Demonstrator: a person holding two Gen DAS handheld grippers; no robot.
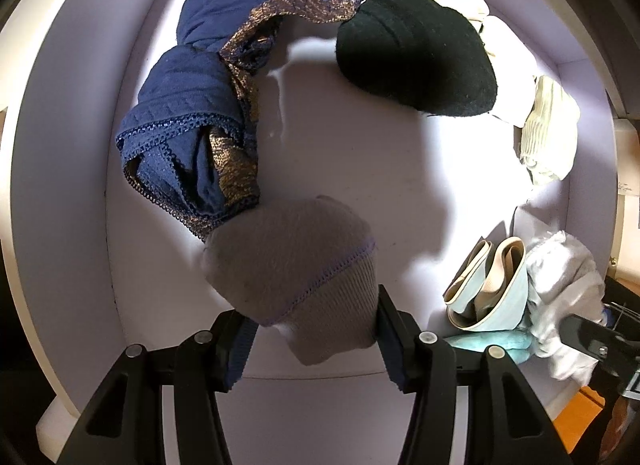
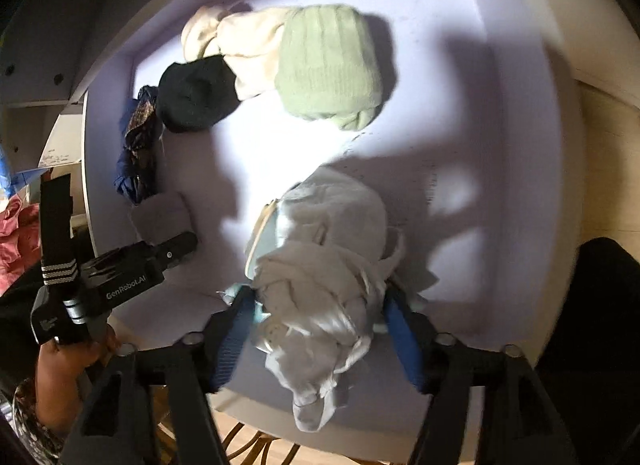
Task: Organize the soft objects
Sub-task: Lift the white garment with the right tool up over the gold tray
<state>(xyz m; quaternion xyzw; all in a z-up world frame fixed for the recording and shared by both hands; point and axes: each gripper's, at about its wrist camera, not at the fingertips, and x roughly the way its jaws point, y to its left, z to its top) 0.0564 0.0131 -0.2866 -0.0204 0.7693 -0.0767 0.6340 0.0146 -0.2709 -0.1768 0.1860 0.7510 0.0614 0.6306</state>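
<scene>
A home, likely a bedroom: a white drawer [image 1: 60, 113] is lying open below both tools, holding rolled socks [image 2: 328, 69] and lace underwear [image 1: 192, 133], with wood flooring [image 2: 256, 449] showing underneath.

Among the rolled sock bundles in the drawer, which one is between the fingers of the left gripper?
The grey bundle with a purple stitched seam. The left gripper clamps its ribbed end, while the black bundle and the pale green one lie free.

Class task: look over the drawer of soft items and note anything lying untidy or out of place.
The blue and gold lace garment sprawls loosely unfolded along the drawer's side, while the black bundle and green bundle sit rolled.
</scene>
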